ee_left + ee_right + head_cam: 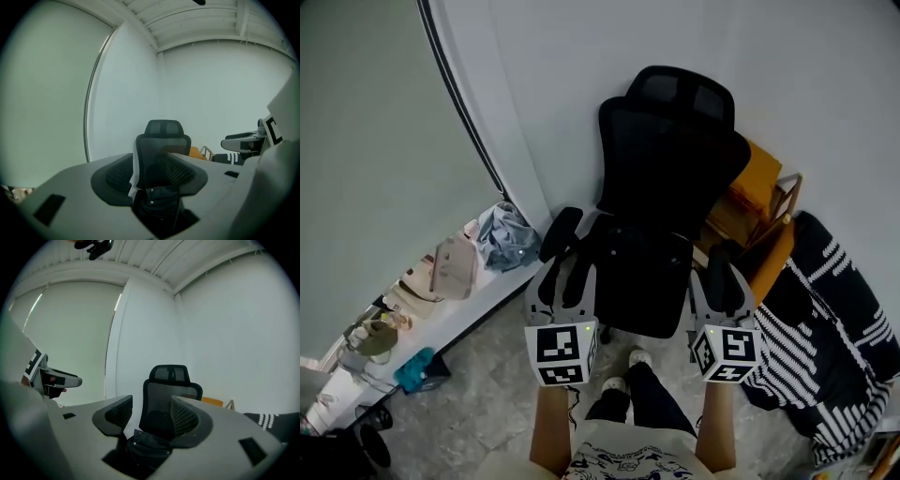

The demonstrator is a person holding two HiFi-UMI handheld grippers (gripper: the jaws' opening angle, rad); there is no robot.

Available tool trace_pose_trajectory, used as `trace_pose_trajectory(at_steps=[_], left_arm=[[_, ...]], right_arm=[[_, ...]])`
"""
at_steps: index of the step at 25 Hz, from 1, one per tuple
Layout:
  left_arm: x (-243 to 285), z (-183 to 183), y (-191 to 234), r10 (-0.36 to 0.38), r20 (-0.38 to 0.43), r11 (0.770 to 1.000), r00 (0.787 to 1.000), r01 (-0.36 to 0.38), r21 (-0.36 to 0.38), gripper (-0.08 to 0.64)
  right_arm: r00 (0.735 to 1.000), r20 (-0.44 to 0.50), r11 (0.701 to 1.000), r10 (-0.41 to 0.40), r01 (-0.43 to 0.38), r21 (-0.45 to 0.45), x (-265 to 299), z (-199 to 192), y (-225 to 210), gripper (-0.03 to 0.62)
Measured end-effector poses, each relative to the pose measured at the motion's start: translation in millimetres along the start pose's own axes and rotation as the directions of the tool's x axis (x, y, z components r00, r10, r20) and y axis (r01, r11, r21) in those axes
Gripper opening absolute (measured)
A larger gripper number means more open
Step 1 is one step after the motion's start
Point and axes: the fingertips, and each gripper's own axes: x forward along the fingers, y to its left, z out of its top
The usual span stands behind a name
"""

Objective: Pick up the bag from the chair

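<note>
1. Left gripper view: the left gripper (150, 174) has its fingers (115, 179) spread wide with nothing between them. The gap frames the black bag (157, 205), which is well apart from the gripper.
2. The right gripper (150, 417) is likewise wide open and empty. Its mesh-faced fingers (187, 420) touch nothing, and the bag (146, 446) shows low through the gap.
3. In the head view both grippers are held side by side in front of the person, the left gripper (570, 261) near the seat's front left edge and the right gripper (724, 277) near its front right.
4. The bag (642, 272) lies on the seat of the black office chair (670, 141). It is dark against dark, and what it holds cannot be made out.
5. The chair stands in a corner of white walls.
6. Left of the chair, a low ledge (492, 298) carries a beige bag (455, 267) and a crumpled blue-grey cloth (506, 234).
7. Behind the chair to the right there is an orange wooden chair (755, 192). A black-and-white striped fabric (834, 328) lies nearer.
8. The person's shoes (623, 370) rest on the grey floor just before the seat.
</note>
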Motion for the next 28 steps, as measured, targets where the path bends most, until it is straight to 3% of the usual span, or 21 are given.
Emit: trace_pose_trajectory(at_steps=[9,15,28], left_arm=[[94,-30,8,-0.003,-0.073,1.000,0.997,0.000,-0.031,0.221],[175,-64,15,0.006,-0.168,0.999,0.986,-0.013,-0.043,0.221],[300,-178,12,-0.056,-0.276,0.998,0.959,0.042,-0.056,0.230]], right_arm=[[0.996,-0.082,0.999,0.036,-0.037,-0.011,92,-42,-32,0.286],[0.989,-0.133,0.998,0.066,-0.067,-0.005,162,-80,-60,0.290],[0.946,-0.322,0.999,0.032,-0.025,0.028,259,-224,-112,0.302]])
